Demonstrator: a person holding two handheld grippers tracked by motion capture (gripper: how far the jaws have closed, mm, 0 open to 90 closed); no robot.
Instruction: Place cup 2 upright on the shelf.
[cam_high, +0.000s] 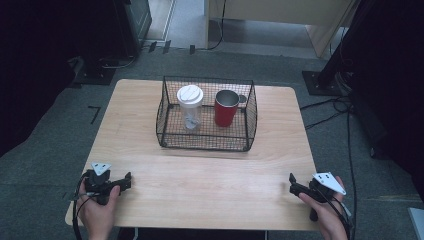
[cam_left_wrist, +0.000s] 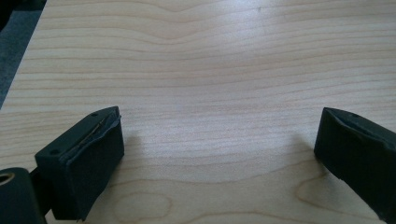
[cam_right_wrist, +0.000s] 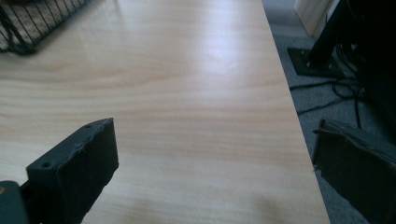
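The high view is evenly but softly lit; the wooden table (cam_high: 200, 180) reads bright while the floor and the surroundings at the left and right edges sink into near black. The picture is slightly soft and grainy, with straight lines bowing a little toward the corners. In the left gripper view a pale sheen lies across the middle of the wood, and faint shadows spread beside each jaw. The right gripper view shows a whitish glare toward the table's far right edge; the near jaws are blurred, the wood grain soft.
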